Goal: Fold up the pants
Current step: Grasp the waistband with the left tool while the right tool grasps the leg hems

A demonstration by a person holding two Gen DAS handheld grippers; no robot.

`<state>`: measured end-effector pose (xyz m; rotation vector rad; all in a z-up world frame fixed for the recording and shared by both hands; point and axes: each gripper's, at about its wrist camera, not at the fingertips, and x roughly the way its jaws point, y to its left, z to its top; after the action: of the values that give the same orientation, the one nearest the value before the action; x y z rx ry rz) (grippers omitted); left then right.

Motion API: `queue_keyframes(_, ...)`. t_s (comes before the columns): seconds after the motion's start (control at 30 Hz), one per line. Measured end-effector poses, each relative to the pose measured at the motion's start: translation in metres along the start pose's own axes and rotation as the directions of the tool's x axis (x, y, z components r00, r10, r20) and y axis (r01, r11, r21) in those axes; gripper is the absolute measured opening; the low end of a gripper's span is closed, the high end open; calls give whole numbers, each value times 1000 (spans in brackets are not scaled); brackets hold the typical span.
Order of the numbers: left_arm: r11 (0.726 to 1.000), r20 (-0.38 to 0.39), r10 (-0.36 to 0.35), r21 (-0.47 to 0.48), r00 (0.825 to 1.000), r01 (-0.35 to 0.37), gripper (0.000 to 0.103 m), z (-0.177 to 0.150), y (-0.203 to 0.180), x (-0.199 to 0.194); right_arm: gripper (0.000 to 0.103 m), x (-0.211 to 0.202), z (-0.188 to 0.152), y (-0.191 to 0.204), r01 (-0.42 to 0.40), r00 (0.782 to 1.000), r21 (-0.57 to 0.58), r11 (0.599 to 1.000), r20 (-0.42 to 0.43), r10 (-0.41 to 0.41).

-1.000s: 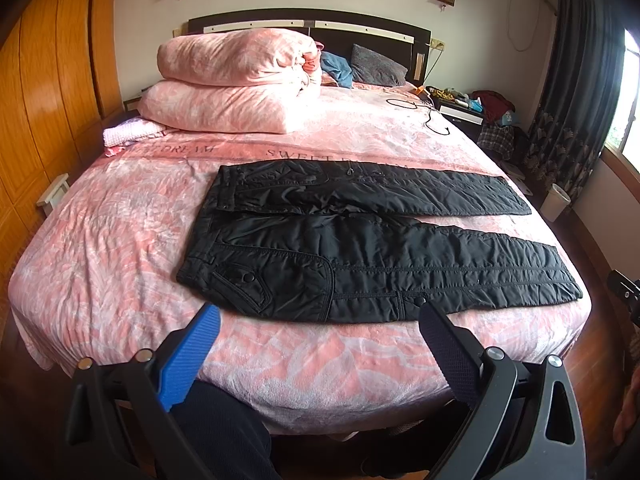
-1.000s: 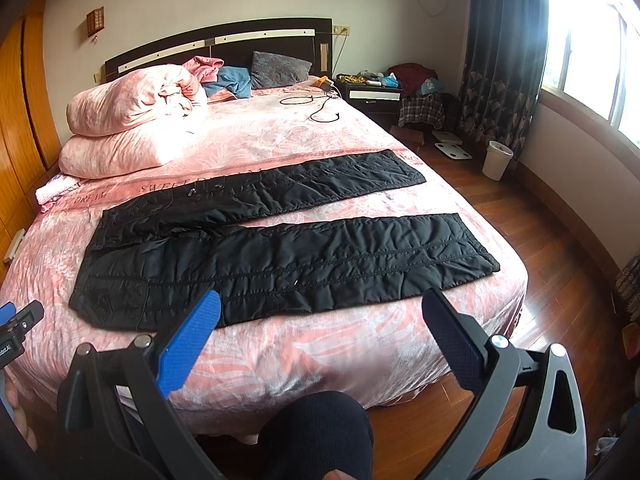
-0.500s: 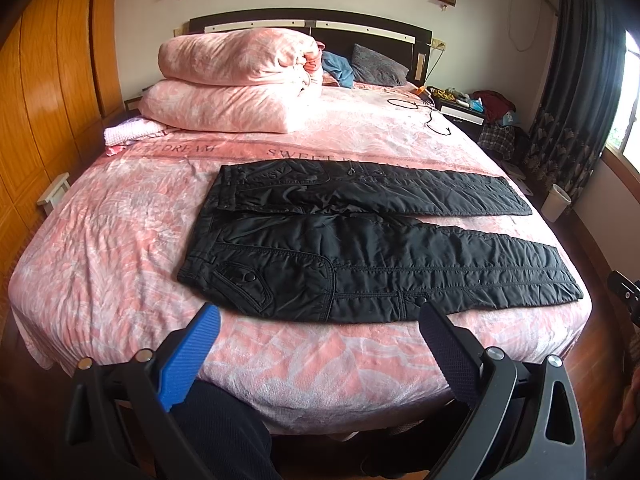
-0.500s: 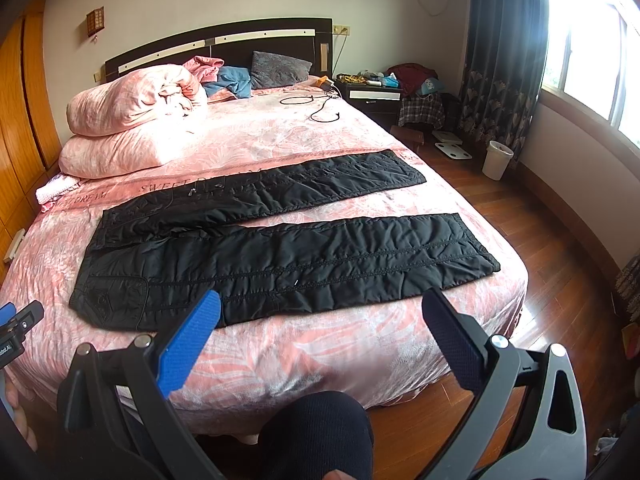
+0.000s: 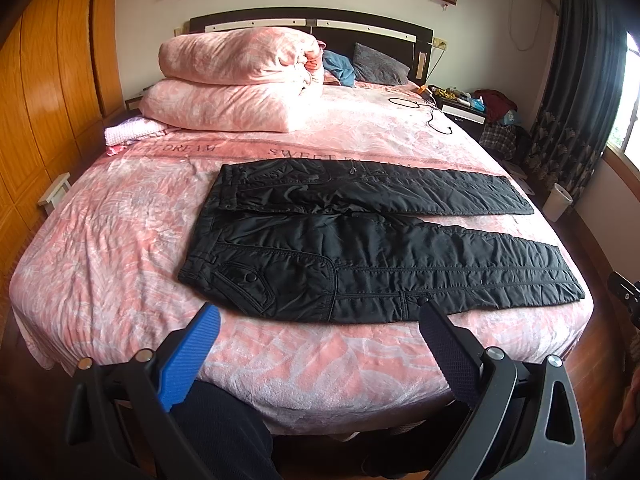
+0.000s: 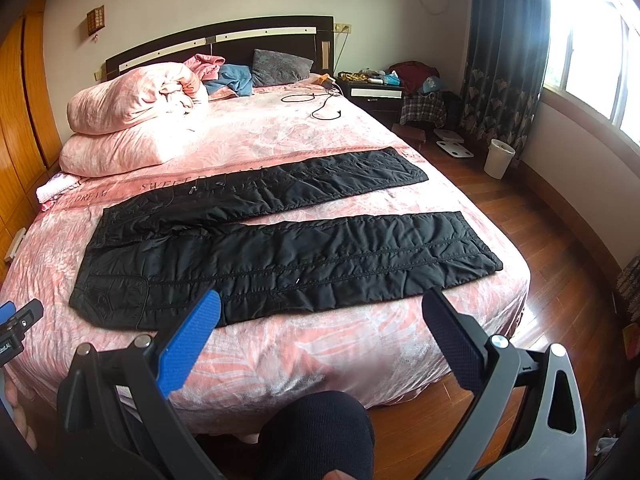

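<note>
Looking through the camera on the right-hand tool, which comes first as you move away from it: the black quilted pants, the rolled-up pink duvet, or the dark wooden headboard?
From the right tool, nearest first:
1. Black quilted pants, spread flat across the near part of the pink bed.
2. Rolled-up pink duvet, stacked far left near the bed's head.
3. Dark wooden headboard, against the back wall behind everything.

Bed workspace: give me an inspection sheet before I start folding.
Surface: pink bed, wrinkled sheet.
Job's things: black pants spread flat, legs apart, unfolded.
Clutter: folded quilt stacked near the headboard; grey pillow; blue cloth.
Grippers: left tongs and right tongs open, short of the pants, holding nothing.
Cables: black cable on the far side of the bed.
Surroundings: nightstand, white bin, curtain, wooden wardrobe.
</note>
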<state>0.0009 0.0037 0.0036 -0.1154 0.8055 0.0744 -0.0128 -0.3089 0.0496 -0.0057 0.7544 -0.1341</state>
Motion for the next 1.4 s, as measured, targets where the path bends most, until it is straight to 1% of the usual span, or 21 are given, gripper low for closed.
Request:
queue_keyframes(0.2,1000,-14,-12,-9,1000,12,99,-2,5,5,101,4,-4,0,5,1000,-6,1000,1,-5)
queue_keyframes(0.3,997,-54,-66,-47,996,64,100,-4,24,28,101,21,-5,-10,-105,993,-26,994,52,106)
queue_keyframes(0.33,993,-112,-98,-82,989,89,100,-3,39,50,101,37,-5,-17,-160,987,-8,987,5,160)
queue_keyframes(0.37,988,-167,-125,-115,978,106,100,-3,53,69,101,56,-6,-24,-198,978,29,980,-66,200)
queue_keyframes(0.43,963,-273,-206,-228,940,145,99,-6,93,111,100,99,-12,-46,-296,929,148,944,-185,320)
queue_keyframes(0.47,941,-301,-248,-300,921,156,99,-9,115,127,100,117,-18,-57,-299,919,180,937,-211,334)
queue_keyframes(0.5,902,-314,-307,-396,898,171,99,-13,143,145,100,130,-22,-65,-304,914,183,935,-222,341)
queue_keyframes(0.53,887,-314,-319,-431,894,165,99,-15,160,155,100,145,-29,-74,-319,902,192,928,-237,360)
queue_keyframes(0.63,870,-305,-255,-487,918,80,99,-17,206,184,100,173,-41,-95,-376,864,254,891,-251,436)
queue_keyframes(0.67,863,-305,-252,-500,918,71,99,-18,214,190,100,186,-48,-105,-378,850,293,878,-266,454)
queue_keyframes(0.77,801,-325,-342,-592,882,92,99,-22,236,221,100,212,-54,-126,-375,822,379,846,-287,492)
queue_keyframes(0.87,754,-304,-377,-649,875,100,99,-29,244,250,100,234,-56,-150,-397,775,497,772,-268,572)
queue_keyframes(0.93,716,-265,-425,-684,866,142,99,-31,245,264,100,247,-58,-168,-395,760,567,722,-239,604)
queue_keyframes(0.97,710,-254,-435,-687,864,155,99,-29,244,268,100,257,-59,-181,-393,747,608,690,-228,625)
queue_keyframes(1.07,731,-255,-427,-662,867,166,99,-23,239,280,100,277,-61,-222,-369,726,704,607,-189,661)
queue_keyframes(1.1,736,-248,-422,-655,872,170,99,-21,236,281,100,280,-60,-239,-360,736,723,590,-169,655)
queue_keyframes(1.17,740,-233,-422,-646,876,184,93,-17,232,282,100,281,-53,-282,-348,778,757,553,-95,620)
queue_keyframes(1.23,752,-254,-385,-644,887,142,80,-16,232,288,100,283,-49,-325,-328,816,791,517,-38,577)
queue_keyframes(1.27,744,-251,-374,-656,893,128,76,-17,234,287,100,287,-49,-339,-321,823,805,499,-23,567)
queue_keyframes(1.33,731,-250,-358,-675,900,104,56,-20,240,288,100,294,-49,-368,-316,833,829,461,11,553)
queue_keyframes(1.4,704,-231,-357,-704,905,98,48,-24,247,287,100,304,-50,-384,-302,844,837,455,14,536)
